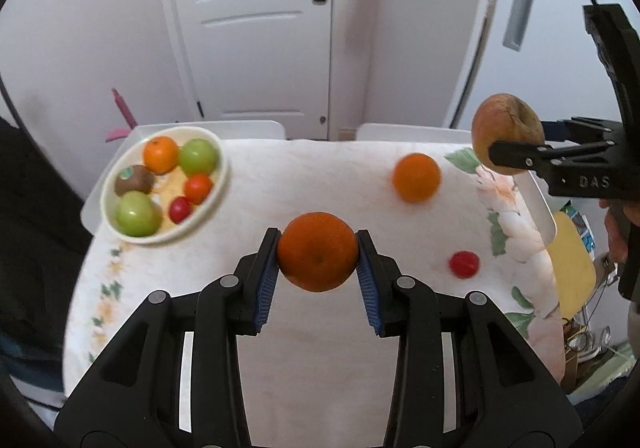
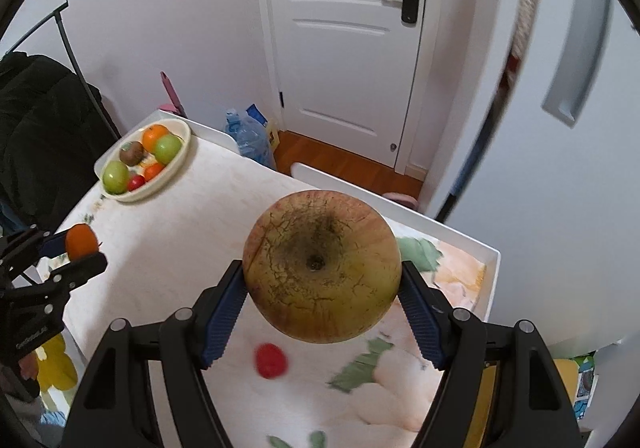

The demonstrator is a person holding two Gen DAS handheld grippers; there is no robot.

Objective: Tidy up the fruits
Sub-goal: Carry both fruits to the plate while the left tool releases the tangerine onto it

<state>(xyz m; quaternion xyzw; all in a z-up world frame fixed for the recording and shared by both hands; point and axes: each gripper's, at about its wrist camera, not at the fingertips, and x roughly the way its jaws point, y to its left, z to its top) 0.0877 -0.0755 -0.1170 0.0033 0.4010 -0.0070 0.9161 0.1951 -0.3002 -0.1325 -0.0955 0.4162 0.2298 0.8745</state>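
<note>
Your cream bowl (image 1: pixel 166 238) at the table's (image 1: pixel 304 168) far left corner has two green apples, two oranges, a kiwi and a small red fruit; left tongs (image 1: pixel 318 266) grip an orange (image 1: pixel 318 252), right tongs (image 2: pixel 322 300) clamp a brownish apple (image 2: pixel 322 266) above the table

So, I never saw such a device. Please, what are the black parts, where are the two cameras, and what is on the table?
A person holds a two-finger gripper in each hand, with a camera on each looking along its fingers. In the left camera's picture, the left gripper clamps an orange. In the right camera's picture, the right gripper clamps a large apple. On the table stand a bowl of fruit, another orange and a small red fruit.
</note>
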